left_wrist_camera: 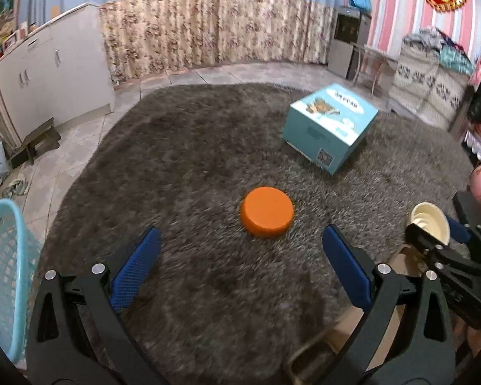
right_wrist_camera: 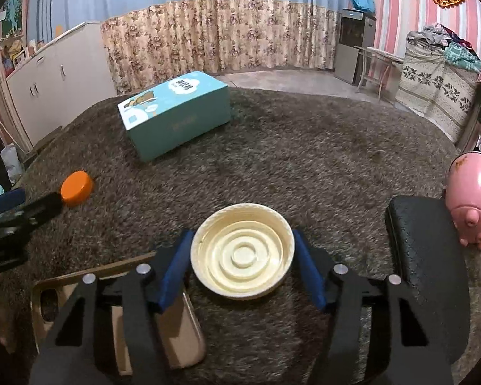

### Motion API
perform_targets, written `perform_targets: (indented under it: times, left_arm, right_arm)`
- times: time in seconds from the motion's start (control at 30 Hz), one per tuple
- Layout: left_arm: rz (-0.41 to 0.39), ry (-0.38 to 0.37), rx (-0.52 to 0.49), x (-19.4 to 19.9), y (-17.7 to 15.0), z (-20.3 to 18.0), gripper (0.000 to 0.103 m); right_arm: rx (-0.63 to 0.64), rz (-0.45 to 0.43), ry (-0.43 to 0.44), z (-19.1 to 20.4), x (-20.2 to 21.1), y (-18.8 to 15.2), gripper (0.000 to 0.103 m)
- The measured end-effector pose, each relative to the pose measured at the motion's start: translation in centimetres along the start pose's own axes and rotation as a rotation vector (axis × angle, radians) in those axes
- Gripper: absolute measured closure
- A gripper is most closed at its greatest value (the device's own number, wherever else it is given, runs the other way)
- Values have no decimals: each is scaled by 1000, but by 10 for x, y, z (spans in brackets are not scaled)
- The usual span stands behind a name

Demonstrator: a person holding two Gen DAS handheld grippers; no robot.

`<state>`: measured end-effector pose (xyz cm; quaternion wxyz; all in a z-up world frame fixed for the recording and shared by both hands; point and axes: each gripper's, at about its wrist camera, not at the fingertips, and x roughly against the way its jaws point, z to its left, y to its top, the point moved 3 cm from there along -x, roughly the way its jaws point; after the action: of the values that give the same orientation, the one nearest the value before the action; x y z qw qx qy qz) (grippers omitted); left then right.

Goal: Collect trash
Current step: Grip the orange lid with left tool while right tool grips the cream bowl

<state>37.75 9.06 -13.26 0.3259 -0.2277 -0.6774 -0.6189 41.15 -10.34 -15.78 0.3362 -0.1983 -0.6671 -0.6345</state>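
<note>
cream lid sits clamped in the right gripper; left gripper fingers spread wide. orange lid lies on the rug.

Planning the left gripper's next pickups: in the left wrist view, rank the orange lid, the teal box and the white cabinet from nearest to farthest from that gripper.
From the left gripper:
1. Orange lid, just ahead on the rug, between the open fingers' line.
2. Teal box, farther back, to the right.
3. White cabinet, off the rug, far left by the wall.
</note>
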Motion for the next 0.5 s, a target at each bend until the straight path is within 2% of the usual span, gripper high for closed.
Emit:
perform_targets:
  times: [0.07, 0.17, 0.23, 0.3, 0.4, 0.5]
  left_arm:
    - [6, -3, -5, -8, 3, -3, 9]
    - [21, -19, -7, -17, 7, -6, 24]
    - [39, -40, -12, -24, 7, -9, 40]
    - [38, -39, -29, -28, 9, -14, 45]
    - [37, -65, -48, -30, 9, -18, 63]
    - [32, -85, -33, -28, 9, -16, 63]
  right_arm:
    - [0, 2, -4, 1, -1, -1, 41]
    - [0, 3, -3, 0, 0, -2, 41]
    - [0, 2, -3, 0, 0, -2, 41]
    - [-1, 2, -2, 0, 0, -2, 41]
    - [0, 2, -5, 0, 0, -2, 41]
    - [-2, 2, -5, 0, 0, -1, 42]
